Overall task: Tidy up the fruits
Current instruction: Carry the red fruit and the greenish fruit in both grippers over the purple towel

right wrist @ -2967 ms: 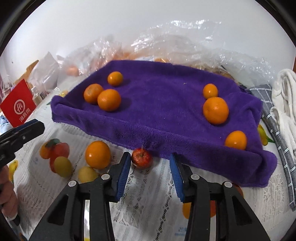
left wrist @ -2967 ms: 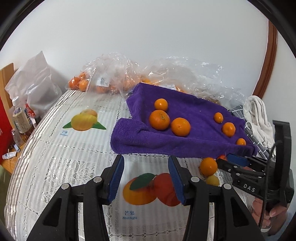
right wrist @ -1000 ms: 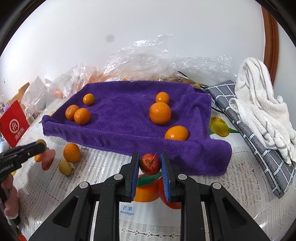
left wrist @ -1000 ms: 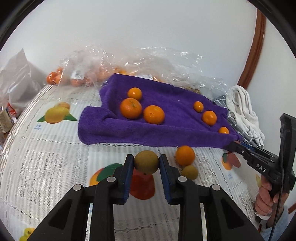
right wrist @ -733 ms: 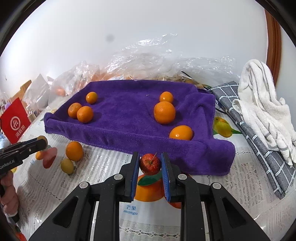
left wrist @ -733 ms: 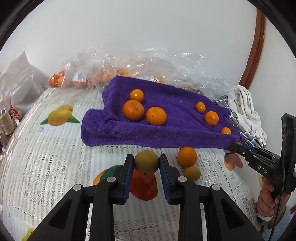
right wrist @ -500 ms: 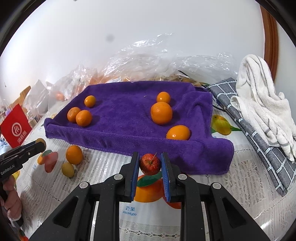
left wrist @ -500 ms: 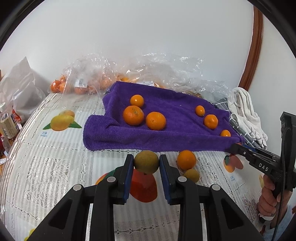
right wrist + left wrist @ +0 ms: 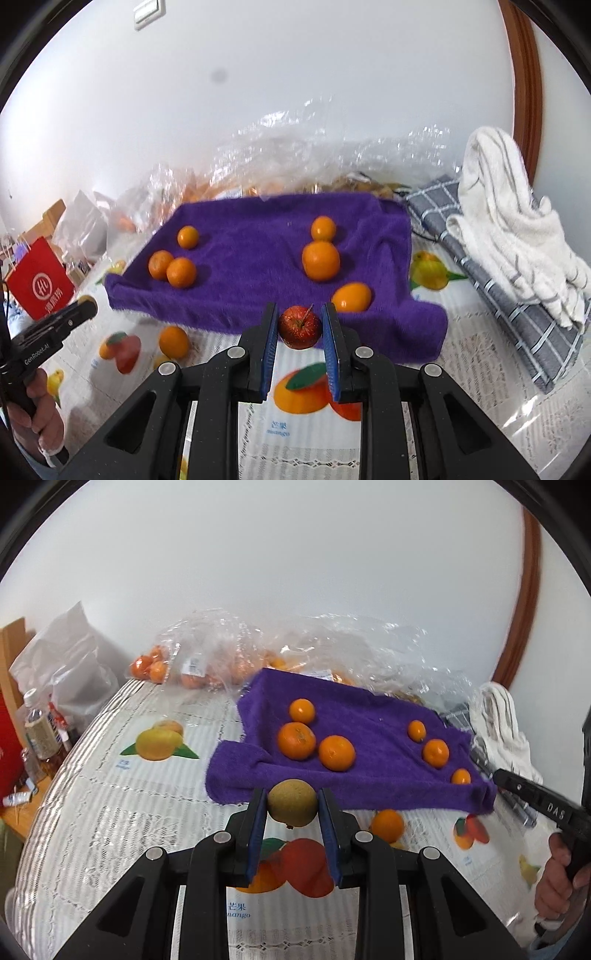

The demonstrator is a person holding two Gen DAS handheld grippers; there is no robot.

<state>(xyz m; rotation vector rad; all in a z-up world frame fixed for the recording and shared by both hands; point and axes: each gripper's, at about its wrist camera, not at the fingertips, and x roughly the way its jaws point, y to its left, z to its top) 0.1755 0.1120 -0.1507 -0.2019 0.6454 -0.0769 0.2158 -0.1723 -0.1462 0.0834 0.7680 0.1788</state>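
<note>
Both tongs are loaded right now. Our left gripper [image 9: 292, 804] is clamped on a brownish-green round fruit [image 9: 292, 802], blue pads pressing it from both sides, and it's held up off the table just in front of the near edge of the purple towel [image 9: 369, 775]. Our right gripper [image 9: 299, 326] is closed on a small red apple [image 9: 299, 326] with its stem poking up, also lifted, hanging over the towel's near edge toward its right corner.

On the towel we've got two bunches of oranges: three [image 9: 296, 740] near the left side, sitting close together, and three more [image 9: 436, 753] strung along the right side, the last one near the front right corner. One loose orange [image 9: 387, 825] sits on the lace tablecloth [image 9: 110, 812] just off the towel's front edge, with something small and yellowish beside it that we can't really make out.

Behind the towel's far edge there's a heap of clear plastic bags [image 9: 229, 664] with more oranges inside. Off the towel's right edge lie a grey checked cloth [image 9: 517, 314] and a white towel [image 9: 509, 221] piled on it. A red bag [image 9: 38, 284] stands at the table's left edge.
</note>
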